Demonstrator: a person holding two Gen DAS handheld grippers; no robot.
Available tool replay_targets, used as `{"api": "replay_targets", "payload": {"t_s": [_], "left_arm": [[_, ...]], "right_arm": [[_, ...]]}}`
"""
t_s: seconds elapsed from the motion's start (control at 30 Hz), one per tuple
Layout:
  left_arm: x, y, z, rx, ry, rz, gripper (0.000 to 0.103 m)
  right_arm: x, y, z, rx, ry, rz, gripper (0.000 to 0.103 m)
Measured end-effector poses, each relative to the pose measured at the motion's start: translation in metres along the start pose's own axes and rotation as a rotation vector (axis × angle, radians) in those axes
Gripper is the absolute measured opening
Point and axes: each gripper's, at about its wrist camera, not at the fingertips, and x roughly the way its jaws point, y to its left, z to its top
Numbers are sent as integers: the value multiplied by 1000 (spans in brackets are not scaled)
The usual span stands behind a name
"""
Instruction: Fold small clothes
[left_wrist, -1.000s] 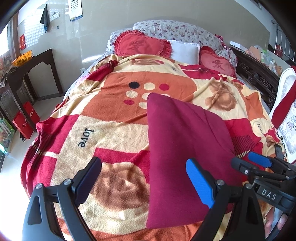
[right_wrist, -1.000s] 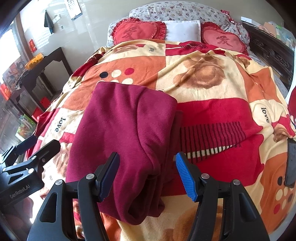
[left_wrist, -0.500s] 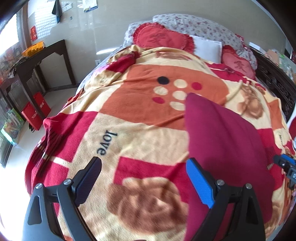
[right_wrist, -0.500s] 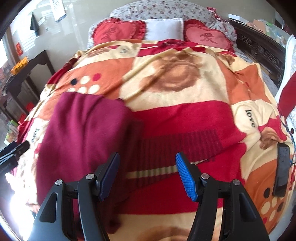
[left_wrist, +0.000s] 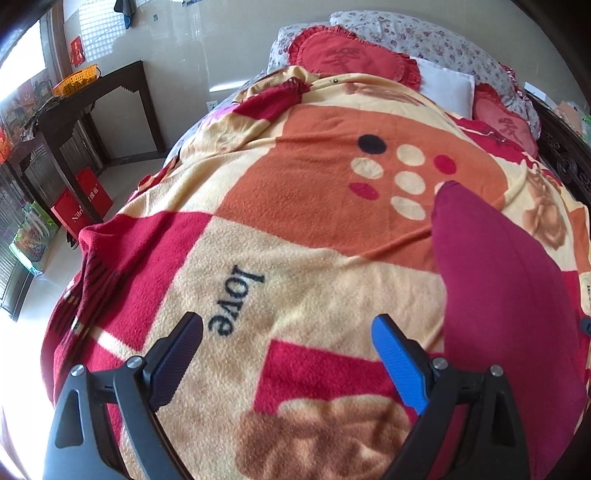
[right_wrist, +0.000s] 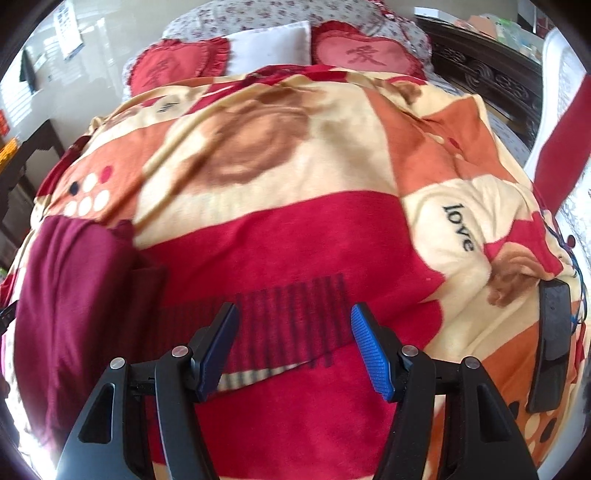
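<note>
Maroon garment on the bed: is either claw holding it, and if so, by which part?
Neither. The left claw and the right claw are both open over the blanket, with the maroon garment lying beside them, ungripped.

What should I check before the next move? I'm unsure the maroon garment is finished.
1. Left tool empty, open: ok.
2. Right tool empty, open: ok.
3. Maroon garment lying flat on the blanket, free of both tools: ok.
4. Garment edges neatly aligned: cannot tell, only partly in view.
5. Black device clear of the garment, at the blanket's far side: ok.
6. Another garment to fold within reach: cannot tell.
</note>
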Motion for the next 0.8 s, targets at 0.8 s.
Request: {"api": "replay_targets", "payload": {"t_s": [0.8], "left_arm": [[-41,-48,-8,91,-54,-81,95]], "right_arm": [[-19,46,-8,-60,-10,94,44]]}}
